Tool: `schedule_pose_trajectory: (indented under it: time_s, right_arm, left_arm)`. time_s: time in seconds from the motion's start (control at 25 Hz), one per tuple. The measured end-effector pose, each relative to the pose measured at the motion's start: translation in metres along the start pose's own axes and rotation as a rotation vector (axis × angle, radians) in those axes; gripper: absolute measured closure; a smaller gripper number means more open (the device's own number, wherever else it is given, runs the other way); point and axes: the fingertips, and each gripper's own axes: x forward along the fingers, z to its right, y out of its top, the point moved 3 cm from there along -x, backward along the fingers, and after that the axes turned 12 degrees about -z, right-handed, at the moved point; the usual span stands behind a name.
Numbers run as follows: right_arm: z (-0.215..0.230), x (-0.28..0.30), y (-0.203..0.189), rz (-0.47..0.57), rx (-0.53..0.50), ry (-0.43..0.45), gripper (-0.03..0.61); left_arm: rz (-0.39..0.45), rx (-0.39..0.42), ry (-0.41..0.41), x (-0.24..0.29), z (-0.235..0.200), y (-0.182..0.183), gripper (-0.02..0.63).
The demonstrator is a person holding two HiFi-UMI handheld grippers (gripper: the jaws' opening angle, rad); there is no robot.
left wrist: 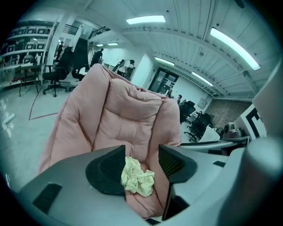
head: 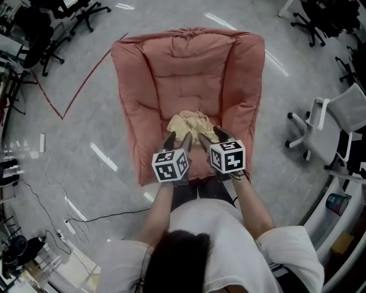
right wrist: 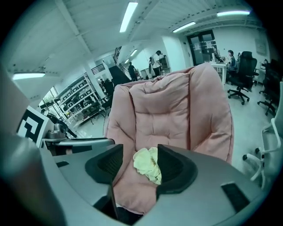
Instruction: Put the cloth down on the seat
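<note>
A crumpled pale yellow cloth (head: pixel 191 122) lies on the cushion of a pink padded seat (head: pixel 189 68), near its front. Both grippers hover above the seat's front edge, apart from the cloth. My left gripper (head: pixel 178 139) is open, nothing between its jaws; in the left gripper view the cloth (left wrist: pixel 138 177) shows through the gap, lying on the seat (left wrist: pixel 119 114) well beyond the pads. My right gripper (head: pixel 210 135) is open too and holds nothing; the right gripper view shows the cloth (right wrist: pixel 147 163) on the seat (right wrist: pixel 170 110) past its fingers.
Grey polished floor surrounds the seat. A white office chair (head: pixel 331 129) stands to the right, black office chairs (head: pixel 86 14) at the back left. Red tape lines (head: pixel 74 97) and cables (head: pixel 51 189) run over the floor at left. Shelving and people stand far off.
</note>
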Motion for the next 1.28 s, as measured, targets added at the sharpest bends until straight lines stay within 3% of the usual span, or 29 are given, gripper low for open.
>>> schedule_pose_trajectory:
  time_s: [0.12, 0.36, 0.6, 0.8, 1.08, 1.28]
  right_arm:
    - [-0.006, -0.013, 0.0, 0.024, -0.011, -0.018, 0.369]
    - [-0.018, -0.031, 0.001, 0.054, 0.019, 0.023, 0.416]
    - [-0.022, -0.05, 0.002, 0.098, -0.012, -0.023, 0.505]
    - [-0.027, -0.058, 0.003, 0.119, -0.058, -0.039, 0.533]
    - [-0.032, -0.063, 0.003, 0.136, -0.096, -0.094, 0.546]
    - [-0.043, -0.065, 0.002, 0.152, -0.143, -0.097, 0.551]
  left_arm:
    - [0.014, -0.008, -0.01, -0.011, 0.007, 0.0, 0.387]
    - [0.031, -0.006, -0.03, -0.024, 0.025, -0.002, 0.456]
    - [0.07, 0.013, -0.036, -0.042, 0.034, 0.006, 0.502]
    - [0.09, 0.051, -0.061, -0.05, 0.05, 0.009, 0.556]
    - [0.086, 0.23, 0.006, -0.056, 0.06, 0.004, 0.575]
    - [0.102, 0.217, -0.025, -0.06, 0.061, 0.002, 0.582]
